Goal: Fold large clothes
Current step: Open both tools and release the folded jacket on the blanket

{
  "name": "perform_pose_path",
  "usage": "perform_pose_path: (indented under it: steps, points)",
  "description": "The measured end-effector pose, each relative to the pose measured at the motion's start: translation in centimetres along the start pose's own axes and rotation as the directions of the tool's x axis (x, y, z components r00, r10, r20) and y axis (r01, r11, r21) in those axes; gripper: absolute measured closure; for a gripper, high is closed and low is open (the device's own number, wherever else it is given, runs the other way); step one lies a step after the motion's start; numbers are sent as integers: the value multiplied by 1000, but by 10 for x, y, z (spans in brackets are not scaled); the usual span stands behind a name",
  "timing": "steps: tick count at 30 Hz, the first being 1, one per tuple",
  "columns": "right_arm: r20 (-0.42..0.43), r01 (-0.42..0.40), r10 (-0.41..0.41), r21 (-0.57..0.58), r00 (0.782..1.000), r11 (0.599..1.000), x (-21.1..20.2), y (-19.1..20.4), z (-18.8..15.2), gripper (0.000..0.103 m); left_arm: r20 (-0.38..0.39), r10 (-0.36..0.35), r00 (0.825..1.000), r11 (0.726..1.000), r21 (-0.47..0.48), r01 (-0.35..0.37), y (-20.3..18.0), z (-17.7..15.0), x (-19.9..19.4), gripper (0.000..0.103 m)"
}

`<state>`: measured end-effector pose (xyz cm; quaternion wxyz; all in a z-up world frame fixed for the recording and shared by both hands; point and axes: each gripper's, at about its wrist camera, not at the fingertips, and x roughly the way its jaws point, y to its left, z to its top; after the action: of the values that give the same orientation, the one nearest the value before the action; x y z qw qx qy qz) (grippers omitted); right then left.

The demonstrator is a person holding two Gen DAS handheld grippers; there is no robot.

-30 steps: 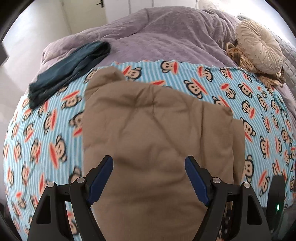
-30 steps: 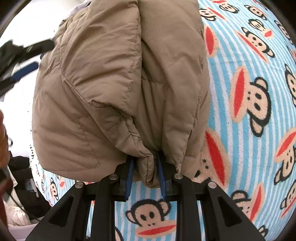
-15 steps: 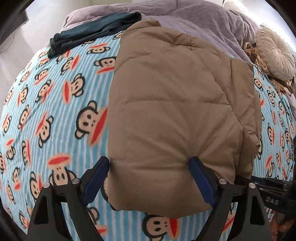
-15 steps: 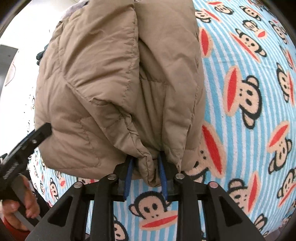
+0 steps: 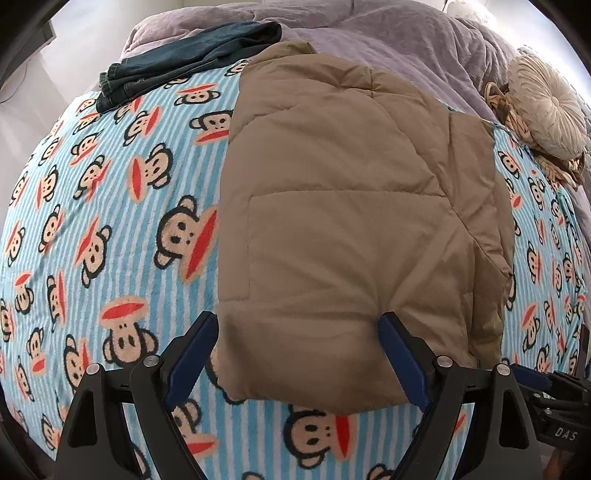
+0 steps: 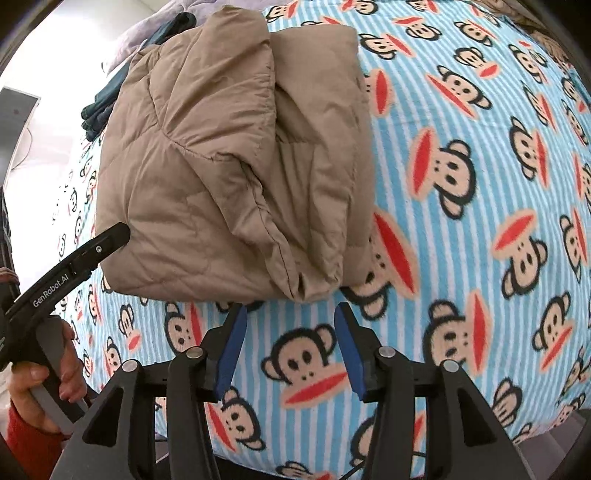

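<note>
A tan puffer jacket [image 5: 343,221] lies folded into a thick bundle on the blue monkey-print blanket [image 5: 110,236]; it also shows in the right wrist view [image 6: 229,162]. My left gripper [image 5: 299,347] is open wide, its blue pads either side of the jacket's near edge, holding nothing. My right gripper [image 6: 290,343] is open and empty just below the jacket's near corner, over the blanket [image 6: 461,221]. The left gripper's body shows at the left of the right wrist view.
Folded dark blue jeans [image 5: 184,59] lie at the blanket's far left edge. A purple duvet [image 5: 388,33] covers the bed beyond. A cream round cushion [image 5: 546,103] rests on a woven basket at the far right.
My right gripper has opened and let go of the jacket's corner, pulling back slightly. The left gripper has come down and closer to the jacket's near edge, still open.
</note>
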<state>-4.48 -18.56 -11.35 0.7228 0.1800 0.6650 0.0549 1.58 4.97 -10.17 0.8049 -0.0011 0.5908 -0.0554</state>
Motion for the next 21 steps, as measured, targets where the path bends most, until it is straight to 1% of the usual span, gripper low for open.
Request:
perform_pose_path:
  steps: [5,10,12,15,16,17,19,21]
  points:
    - [18,8,-8,12,1000,1000,-9,-2,-5,40,-3,3,1000,1000,10,-3,1,-5,-11,14]
    - [47,36,-36,10,998,999,-19,-1,-7,30,-4,-6,1000,1000,11,6,4,-12,-25,14]
    - [58,40,-41,8,998,999,-24,1,-6,23,4,-10,1000,1000,11,10,4,-15,-32,14]
    - [82,57,-57,-5,995,998,-35,6,-5,22,35,-18,999,1000,-1,18,6,-20,-48,13]
    - [96,71,-69,-13,993,997,-41,8,-4,21,40,-21,999,1000,-7,21,8,-20,-51,8]
    - [104,78,-76,-18,992,997,-44,10,-3,19,52,-23,998,999,-23,24,10,-20,-59,0]
    - [134,90,-85,-31,987,995,-55,15,-1,13,69,-28,997,999,-38,30,12,-18,-70,0]
    - [164,98,-89,-46,982,994,-65,21,3,13,83,-21,996,999,-46,24,13,-17,-80,0]
